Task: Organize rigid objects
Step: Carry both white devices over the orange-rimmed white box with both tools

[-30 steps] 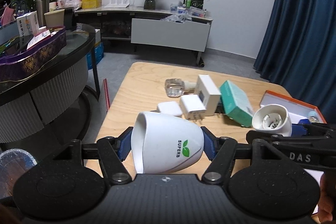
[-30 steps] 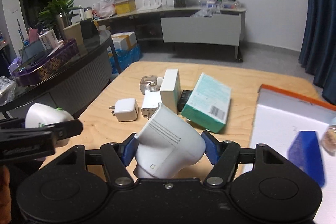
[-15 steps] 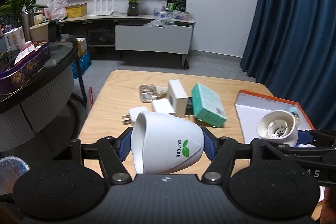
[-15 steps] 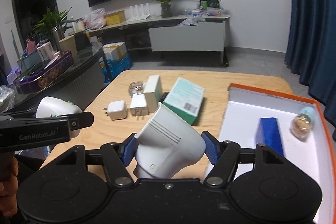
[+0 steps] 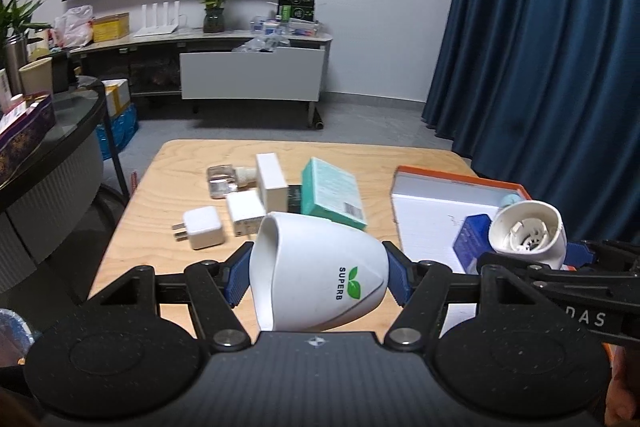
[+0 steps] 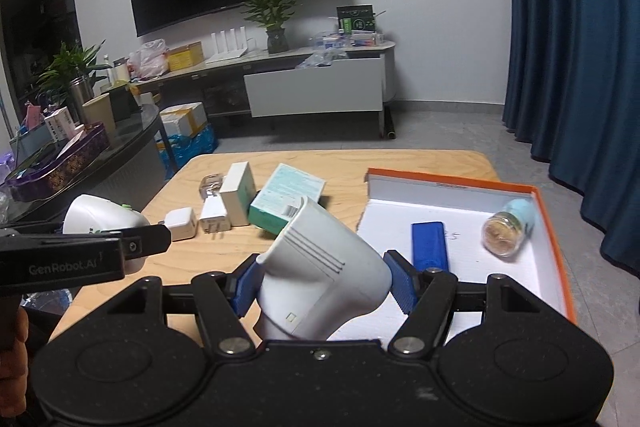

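My left gripper [image 5: 318, 277] is shut on a white cup-shaped shell [image 5: 320, 275] marked SUPERB, held on its side above the near edge of the wooden table [image 5: 168, 195]. My right gripper [image 6: 320, 285] is shut on a white ribbed lamp-socket housing [image 6: 324, 279], tilted, over the near left corner of the orange-rimmed white box [image 6: 548, 211]. Each gripper shows in the other's view: the housing [image 5: 526, 233] at right, the shell [image 6: 102, 217] at left. In the box lie a blue block [image 6: 430, 247] and a small jar [image 6: 504, 233].
On the table stand two white chargers [image 5: 202, 229], a white box [image 5: 272, 181], a teal box [image 5: 332, 193] and a clear bottle [image 5: 222, 179]. A dark curved counter [image 5: 48, 155] is at the left, a blue curtain [image 5: 552, 47] at the right, a TV cabinet [image 5: 252, 79] behind.
Both grippers, still holding their white parts, have swung to the right. The table items slid left in view and the orange-rimmed box came more fully into view.
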A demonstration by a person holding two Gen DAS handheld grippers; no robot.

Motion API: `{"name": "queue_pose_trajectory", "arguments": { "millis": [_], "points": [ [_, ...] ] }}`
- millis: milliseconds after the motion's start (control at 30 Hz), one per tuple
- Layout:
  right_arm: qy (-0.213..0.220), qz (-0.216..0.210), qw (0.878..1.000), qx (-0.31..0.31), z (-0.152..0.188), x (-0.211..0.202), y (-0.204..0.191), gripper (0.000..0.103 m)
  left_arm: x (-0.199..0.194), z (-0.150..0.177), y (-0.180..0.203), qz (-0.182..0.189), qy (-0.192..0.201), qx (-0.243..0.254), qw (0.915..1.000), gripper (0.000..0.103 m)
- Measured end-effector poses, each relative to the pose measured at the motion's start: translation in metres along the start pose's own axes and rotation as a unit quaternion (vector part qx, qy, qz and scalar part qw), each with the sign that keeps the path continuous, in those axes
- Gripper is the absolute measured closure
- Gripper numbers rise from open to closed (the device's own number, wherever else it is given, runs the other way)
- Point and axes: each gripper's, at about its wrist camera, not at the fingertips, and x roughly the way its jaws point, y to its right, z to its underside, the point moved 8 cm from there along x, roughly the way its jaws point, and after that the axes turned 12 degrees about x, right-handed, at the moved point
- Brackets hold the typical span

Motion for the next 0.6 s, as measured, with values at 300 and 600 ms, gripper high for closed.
{"name": "queue_pose_trajectory", "arguments": {
  "millis": [300,600],
  "points": [
    [0.007,0.014,1.0,0.009,-0.002,-0.006,0.018,0.024,0.002,0.0,0.021,0.019,-0.001,0.012,0.9997,0.036],
    [0.01,0.026,0.999,0.02,-0.004,-0.008,0.034,0.024,0.005,-0.004,0.035,0.035,0.001,0.025,0.9991,0.036]
  ]
}}
